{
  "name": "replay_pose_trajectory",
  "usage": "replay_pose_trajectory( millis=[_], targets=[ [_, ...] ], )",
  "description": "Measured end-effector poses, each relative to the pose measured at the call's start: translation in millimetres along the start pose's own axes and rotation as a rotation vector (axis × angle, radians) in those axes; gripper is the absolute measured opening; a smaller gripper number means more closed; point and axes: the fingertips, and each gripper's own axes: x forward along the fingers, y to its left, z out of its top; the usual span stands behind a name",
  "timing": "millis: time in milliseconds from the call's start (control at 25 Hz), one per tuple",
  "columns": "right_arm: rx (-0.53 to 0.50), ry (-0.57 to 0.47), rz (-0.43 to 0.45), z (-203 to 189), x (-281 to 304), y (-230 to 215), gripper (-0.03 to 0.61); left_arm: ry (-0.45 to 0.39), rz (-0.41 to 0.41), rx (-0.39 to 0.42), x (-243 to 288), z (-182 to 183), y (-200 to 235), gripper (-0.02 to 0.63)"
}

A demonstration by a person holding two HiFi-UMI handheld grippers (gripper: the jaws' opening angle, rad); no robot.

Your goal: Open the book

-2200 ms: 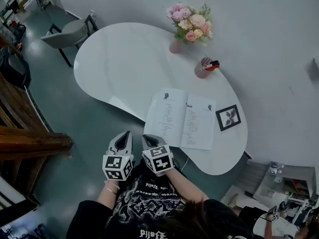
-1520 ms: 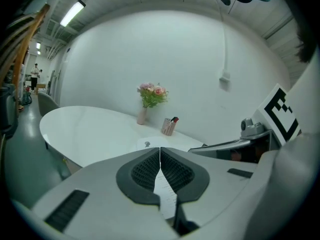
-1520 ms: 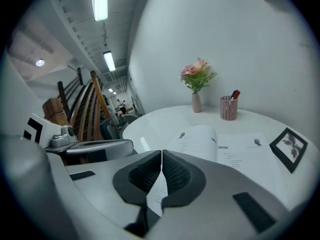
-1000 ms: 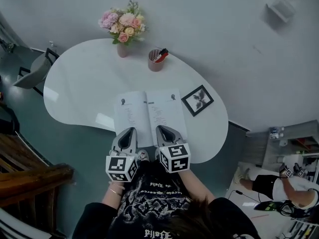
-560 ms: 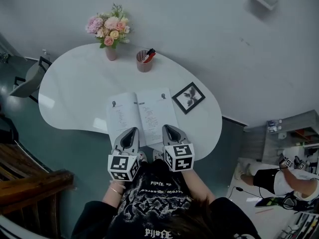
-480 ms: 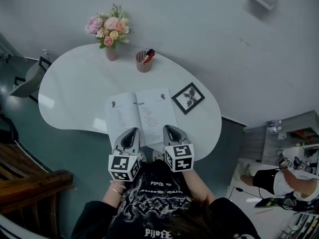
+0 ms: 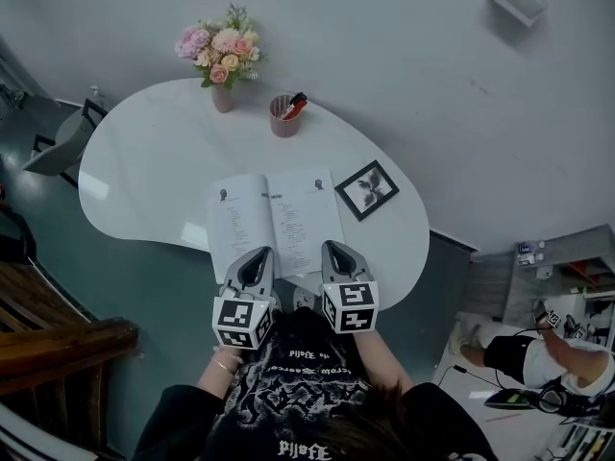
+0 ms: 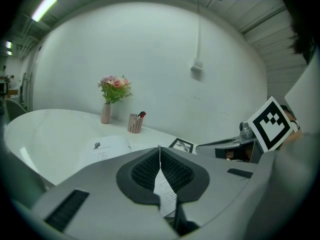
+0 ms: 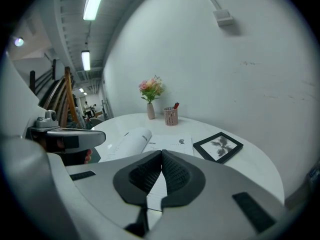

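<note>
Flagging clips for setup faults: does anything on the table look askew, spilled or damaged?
Nothing spilled or damaged. Only the picture frame lies flat, turned at an angle to the open book beside it; vase and pen cup stand upright.

Black T-shirt [image 7: 288, 392], white print

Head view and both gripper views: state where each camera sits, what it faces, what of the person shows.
Head view: on the head, steeply down at the open book on the table; left gripper, right gripper, torso show.
Left gripper view: on the left gripper, along shut jaws over the book; right gripper shows.
Right gripper view: on the right gripper, likewise, jaws shut; left gripper shows.
Both gripper views share book, vase.
</note>
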Motion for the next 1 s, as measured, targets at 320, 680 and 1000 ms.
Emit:
replay_pose_trajectory(
  millis=[320, 680, 1000],
  targets=[
    [-0.045, -0.015, -0.011, -5, -5, 7, 0.026, 0.001, 0.013, -0.002, -8, -5, 3, 0.025],
    [-0.057, -0.018, -0.016, -9, -9, 9, 0.026, 0.001, 0.004, -0.007, -12, -9, -1, 0.025],
    [-0.07, -0.023, -0.036, -7, -12, 12, 0.026, 0.003, -0.001, -0.007, -16, -12, 0, 0.025]
  ],
)
